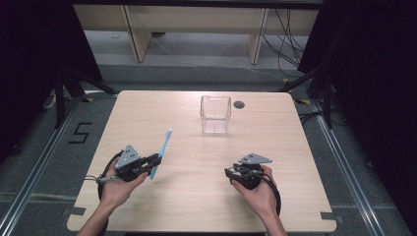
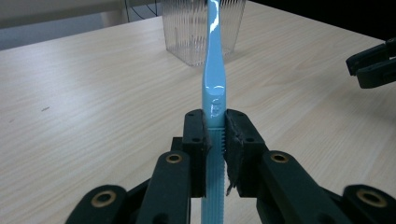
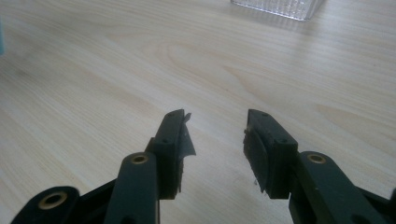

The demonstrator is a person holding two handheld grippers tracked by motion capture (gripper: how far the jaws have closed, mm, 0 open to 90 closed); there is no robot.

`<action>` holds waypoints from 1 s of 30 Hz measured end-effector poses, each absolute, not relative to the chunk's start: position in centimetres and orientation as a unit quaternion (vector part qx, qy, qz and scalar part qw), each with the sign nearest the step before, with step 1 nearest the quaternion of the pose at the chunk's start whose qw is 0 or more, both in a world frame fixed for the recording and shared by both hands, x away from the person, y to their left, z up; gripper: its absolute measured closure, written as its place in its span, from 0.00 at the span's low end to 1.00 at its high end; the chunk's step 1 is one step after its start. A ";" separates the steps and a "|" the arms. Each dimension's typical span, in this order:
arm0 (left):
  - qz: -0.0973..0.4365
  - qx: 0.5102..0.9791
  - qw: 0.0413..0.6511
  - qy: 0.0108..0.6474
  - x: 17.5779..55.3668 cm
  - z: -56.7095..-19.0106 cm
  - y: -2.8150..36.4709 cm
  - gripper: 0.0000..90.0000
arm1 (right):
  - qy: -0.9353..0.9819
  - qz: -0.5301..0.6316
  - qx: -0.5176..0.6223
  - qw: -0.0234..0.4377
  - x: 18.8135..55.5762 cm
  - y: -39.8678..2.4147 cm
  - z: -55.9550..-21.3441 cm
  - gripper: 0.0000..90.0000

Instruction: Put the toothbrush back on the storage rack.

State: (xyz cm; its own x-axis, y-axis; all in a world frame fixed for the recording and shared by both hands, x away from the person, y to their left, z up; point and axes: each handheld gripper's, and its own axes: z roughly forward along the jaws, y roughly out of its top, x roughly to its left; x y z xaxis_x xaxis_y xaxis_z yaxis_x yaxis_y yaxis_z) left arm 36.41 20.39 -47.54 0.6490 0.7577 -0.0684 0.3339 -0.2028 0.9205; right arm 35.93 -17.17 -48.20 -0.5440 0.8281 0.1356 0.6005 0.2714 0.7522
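Gripping a slim blue plastic toothbrush (image 2: 214, 79) — ribbed handle — left gripper (image 2: 215, 128).

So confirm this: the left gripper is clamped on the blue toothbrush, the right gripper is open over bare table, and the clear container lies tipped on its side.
Wrong on the container: the high view shows it standing upright. The left gripper does clamp the toothbrush, and the right gripper is open over the table.
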 end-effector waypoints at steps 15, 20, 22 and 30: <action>0.235 0.707 0.575 0.338 36.3 -47.4 20.5 0.87 | 0.792 0.400 0.434 0.156 36.0 -16.9 -48.6 0.64; 0.245 0.690 0.594 0.334 36.2 -47.3 20.8 0.87 | 0.789 0.399 0.444 0.147 35.9 -16.6 -48.7 0.64; 0.248 0.682 0.604 0.329 36.2 -47.2 20.8 0.87 | 0.789 0.408 0.436 0.147 36.0 -16.5 -48.9 0.64; 0.258 0.674 0.610 0.327 36.1 -47.2 20.8 0.87 | 0.794 0.397 0.434 0.155 35.9 -16.5 -48.9 0.64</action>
